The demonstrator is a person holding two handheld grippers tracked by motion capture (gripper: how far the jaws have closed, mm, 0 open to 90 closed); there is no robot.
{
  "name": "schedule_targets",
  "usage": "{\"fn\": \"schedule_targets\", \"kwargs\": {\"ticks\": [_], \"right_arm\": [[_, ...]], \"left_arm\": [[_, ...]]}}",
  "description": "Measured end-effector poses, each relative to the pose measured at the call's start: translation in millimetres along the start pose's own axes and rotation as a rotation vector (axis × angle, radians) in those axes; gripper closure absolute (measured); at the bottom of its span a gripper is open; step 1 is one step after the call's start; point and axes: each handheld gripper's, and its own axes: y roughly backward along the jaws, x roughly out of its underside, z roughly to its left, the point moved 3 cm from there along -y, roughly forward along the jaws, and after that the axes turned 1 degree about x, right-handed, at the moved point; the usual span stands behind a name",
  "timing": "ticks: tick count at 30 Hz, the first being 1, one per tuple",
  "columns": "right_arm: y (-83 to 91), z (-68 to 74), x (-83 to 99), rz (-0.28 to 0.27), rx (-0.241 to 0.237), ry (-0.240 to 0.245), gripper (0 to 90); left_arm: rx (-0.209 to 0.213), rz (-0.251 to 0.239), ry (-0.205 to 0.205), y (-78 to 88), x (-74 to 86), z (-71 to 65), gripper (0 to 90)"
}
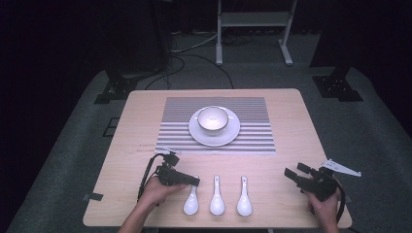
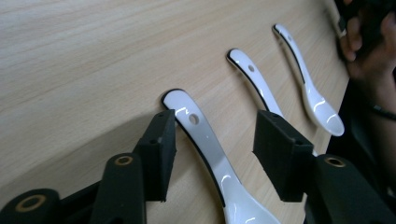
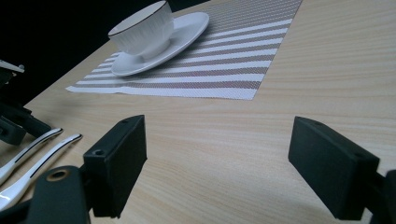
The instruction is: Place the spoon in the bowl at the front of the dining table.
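Three white soup spoons with dark-edged handles lie side by side near the table's front edge: left spoon [image 1: 191, 199], middle spoon [image 1: 216, 196], right spoon [image 1: 244, 196]. My left gripper [image 1: 193, 180] is low over the left spoon [image 2: 205, 140]. It is open, and its jaws straddle the handle; the left pad [image 2: 159, 154] stands close beside it. My right gripper [image 1: 296, 171] rests open at the front right, to the right of the spoons, with bare wood between its jaws [image 3: 217, 168]. A white bowl [image 1: 212, 119] sits on a white plate [image 1: 231, 133] on a striped placemat [image 1: 252, 121].
The middle spoon [image 2: 254, 79] and right spoon [image 2: 308, 88] lie just beyond my left jaws, with the person's other hand [image 2: 369, 51] past them. The table's front edge [image 1: 214, 225] runs close behind the spoon bowls. A metal stand [image 1: 252, 19] is on the floor beyond the table.
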Motion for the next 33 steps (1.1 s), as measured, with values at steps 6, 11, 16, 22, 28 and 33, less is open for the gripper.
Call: {"fn": "schedule_targets", "kwargs": {"ticks": [6,11,16,22,28,33], "right_arm": [[-0.3,0.7,0.1,0.004,0.004,0.006,18.4],[-0.4,1.0,0.1,0.003,0.004,0.009,18.4],[-0.4,0.9,0.1,0.002,0.004,0.012,18.4],[-0.5,1.0,0.1,0.003,0.003,0.012,18.4],[-0.6,1.2,0.1,0.004,0.002,0.013,18.4],[-0.7,1.1,0.2,0.005,0.003,0.014,18.4]], "left_arm": [[-0.1,0.09,-0.104,-7.9,-5.9,-14.4,58.1],[-0.159,0.147,-0.158,-14.2,-11.4,-21.7,65.2],[-0.157,0.205,-0.179,-18.2,-14.8,-23.4,76.8],[-0.139,0.22,-0.199,-15.8,-17.6,-24.3,85.2],[-0.122,0.17,-0.184,-6.1,-20.9,-23.7,85.8],[-0.073,0.094,-0.151,7.6,-26.5,-21.8,85.7]]}}
